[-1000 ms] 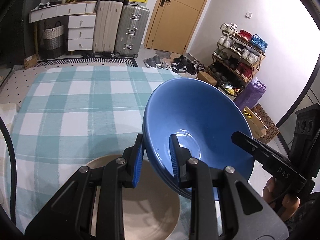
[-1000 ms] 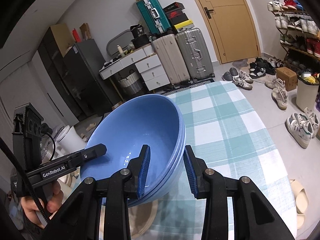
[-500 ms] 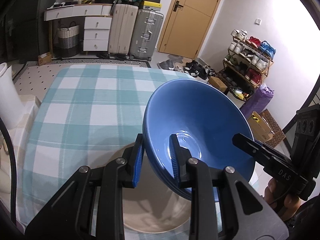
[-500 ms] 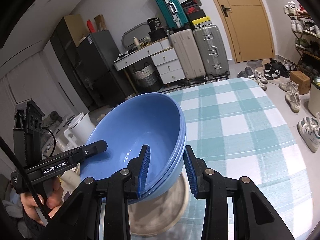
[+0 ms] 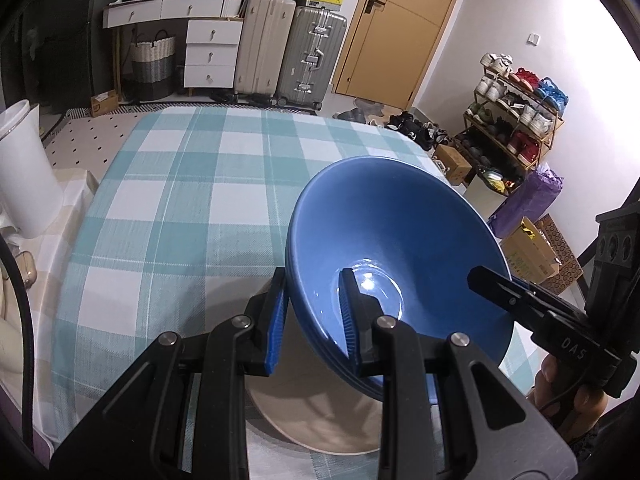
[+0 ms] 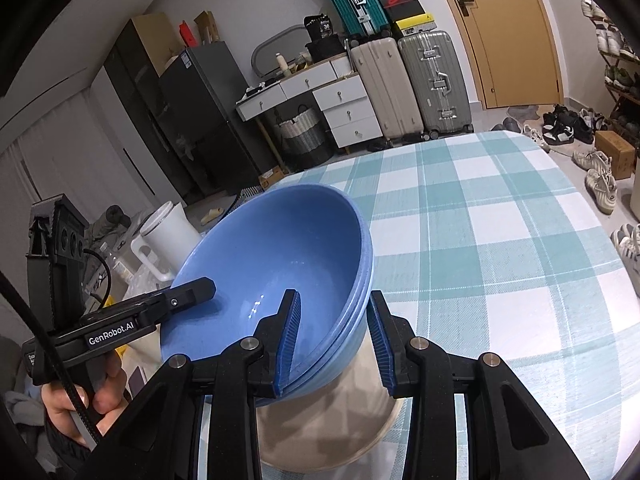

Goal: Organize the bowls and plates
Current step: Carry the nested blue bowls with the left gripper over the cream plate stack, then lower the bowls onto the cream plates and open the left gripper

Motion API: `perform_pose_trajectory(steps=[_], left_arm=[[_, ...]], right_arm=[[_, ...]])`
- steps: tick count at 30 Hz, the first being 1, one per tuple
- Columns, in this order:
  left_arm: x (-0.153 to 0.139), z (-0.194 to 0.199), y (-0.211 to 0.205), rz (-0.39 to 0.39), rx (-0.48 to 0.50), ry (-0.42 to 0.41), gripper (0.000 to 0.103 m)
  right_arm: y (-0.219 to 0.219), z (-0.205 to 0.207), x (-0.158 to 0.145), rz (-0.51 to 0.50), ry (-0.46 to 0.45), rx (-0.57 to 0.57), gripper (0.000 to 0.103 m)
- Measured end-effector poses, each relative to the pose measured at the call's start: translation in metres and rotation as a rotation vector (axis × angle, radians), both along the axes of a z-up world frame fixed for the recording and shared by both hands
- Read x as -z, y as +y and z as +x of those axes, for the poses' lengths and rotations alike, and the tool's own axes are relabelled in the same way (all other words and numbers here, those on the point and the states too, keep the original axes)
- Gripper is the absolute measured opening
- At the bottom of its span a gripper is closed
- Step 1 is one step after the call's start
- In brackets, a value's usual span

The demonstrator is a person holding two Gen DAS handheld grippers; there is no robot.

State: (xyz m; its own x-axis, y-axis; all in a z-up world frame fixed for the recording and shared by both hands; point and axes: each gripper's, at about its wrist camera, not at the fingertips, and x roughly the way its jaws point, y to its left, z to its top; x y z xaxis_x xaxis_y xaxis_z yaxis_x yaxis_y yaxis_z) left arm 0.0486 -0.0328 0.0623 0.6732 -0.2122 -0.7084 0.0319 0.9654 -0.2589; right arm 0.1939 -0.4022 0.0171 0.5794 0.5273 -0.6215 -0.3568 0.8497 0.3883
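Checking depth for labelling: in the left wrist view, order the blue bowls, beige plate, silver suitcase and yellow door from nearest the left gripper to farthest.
1. blue bowls, between the fingers
2. beige plate, just below
3. silver suitcase, beyond the table
4. yellow door, behind, right

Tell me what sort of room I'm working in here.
Most likely a lived-in home, a dining spot near the entry: a table under a checked tablecloth, suitcases stacked by a wooden door, and an open shoe rack against the wall.

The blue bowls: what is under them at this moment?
A beige plate lies under the blue bowls on the checked tablecloth. The bowls hide its far part, and whether they touch it cannot be told.
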Motion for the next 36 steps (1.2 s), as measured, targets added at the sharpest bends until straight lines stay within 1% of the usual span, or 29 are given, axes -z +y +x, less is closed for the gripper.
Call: perform_pose_trajectory(steps=[7,13,17,23,26,28,30,31,33,34,35,36], left_arm=[[0.019,0.013,0.001,0.012,-0.012,0.025,0.022],[0.033,0.024,0.007,-0.002,-0.019,0.041,0.022],[0.036,0.027,0.01,-0.015,-0.016,0.037,0.022],[0.036,0.027,0.004,0.015,-0.01,0.03,0.022],[0.034,0.025,0.002,0.038,-0.004,0.024,0.023],[0.03,0.021,0.002,0.067,-0.007,0.009,0.027],[0.027,0.018,0.004,0.079,-0.006,-0.006,0.038],[0.025,0.014,0.007,0.081,-0.009,-0.018,0.041],[0.021,0.007,0.014,0.083,-0.01,-0.049,0.058],[0.019,0.003,0.017,0.085,-0.009,-0.068,0.064],[0.017,0.0,0.02,0.087,-0.007,-0.083,0.078],[0.015,-0.006,0.023,0.096,-0.004,-0.112,0.084]], right_arm=[[0.005,0.005,0.014,-0.008,0.027,-0.005,0.036],[0.01,0.011,0.024,-0.015,0.042,-0.017,0.036],[0.011,0.011,0.024,-0.016,0.041,-0.027,0.036],[0.01,0.014,0.024,-0.024,0.052,-0.042,0.036],[0.011,0.014,0.022,-0.048,0.043,-0.056,0.037],[0.01,0.014,0.02,-0.066,0.029,-0.061,0.038],[0.007,0.014,0.018,-0.092,0.015,-0.062,0.044],[0.005,0.014,0.016,-0.096,0.006,-0.063,0.048],[-0.002,0.013,0.013,-0.094,-0.016,-0.07,0.052],[-0.004,0.013,0.012,-0.095,-0.024,-0.075,0.055],[-0.008,0.012,0.011,-0.098,-0.041,-0.082,0.065],[-0.01,0.011,0.01,-0.099,-0.054,-0.089,0.07]])
